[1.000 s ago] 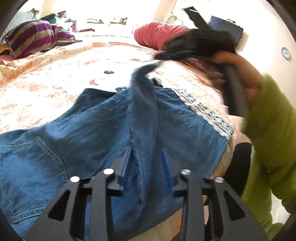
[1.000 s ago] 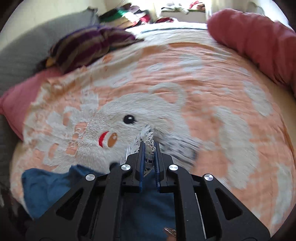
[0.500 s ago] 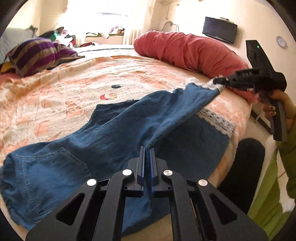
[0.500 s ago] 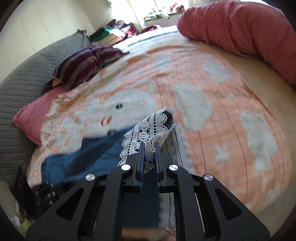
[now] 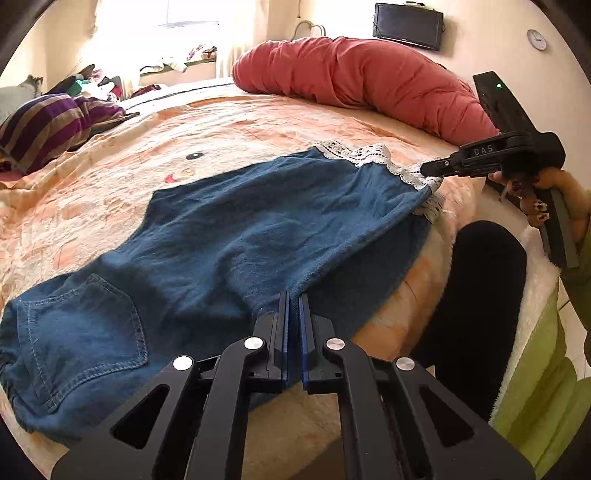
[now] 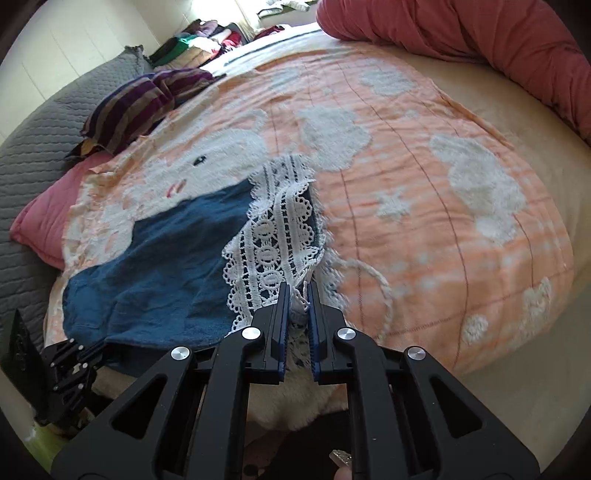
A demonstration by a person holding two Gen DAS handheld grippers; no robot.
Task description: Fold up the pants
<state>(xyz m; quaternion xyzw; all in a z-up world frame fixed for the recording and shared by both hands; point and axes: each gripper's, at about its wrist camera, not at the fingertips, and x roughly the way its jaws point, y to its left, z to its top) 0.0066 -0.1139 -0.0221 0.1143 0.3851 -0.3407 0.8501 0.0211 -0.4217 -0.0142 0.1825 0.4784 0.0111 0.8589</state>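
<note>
left wrist view, left to right: striped purple-and-tan bundle (image 5: 48, 127) at the far left edge of the bed. pants (image 5: 207, 251), blue denim, lie spread across our orange patterned blanket (image 5: 110, 155), waistband and back pocket (image 5: 85, 325) at the near left, legs running off to the right, one leg folded over the other. our left gripper (image 5: 293, 299) sits bottom centre, jaws clamped on the near folded edge of the denim around mid-leg, fabric pinched between the blue pads. red bolster (image 5: 362, 88) runs along the far side of the bed. white lace hem (image 5: 369, 155) is at the right end, and our right gripper (image 5: 428, 170) bites its corner near the right edge of the bed. hand (image 5: 554, 195) on its handle, green sleeve (image 5: 535, 406) lower right. wall tv (image 5: 408, 26) and clock (image 5: 536, 39) up top.

right wrist view, left to right: grey quilted cover (image 6: 33, 147) and pink pillow (image 6: 44, 225) at the left, left gripper (image 6: 105, 347) low left on the denim edge. pants (image 6: 159, 266) lie flat left of centre on the blanket (image 6: 424, 203). lace hem (image 6: 273, 236) is centre, slightly rumpled. right gripper (image 6: 297, 291) is closed on the near end of the lace, trim visible between the pads. red bolster (image 6: 461, 40) top right.
</note>
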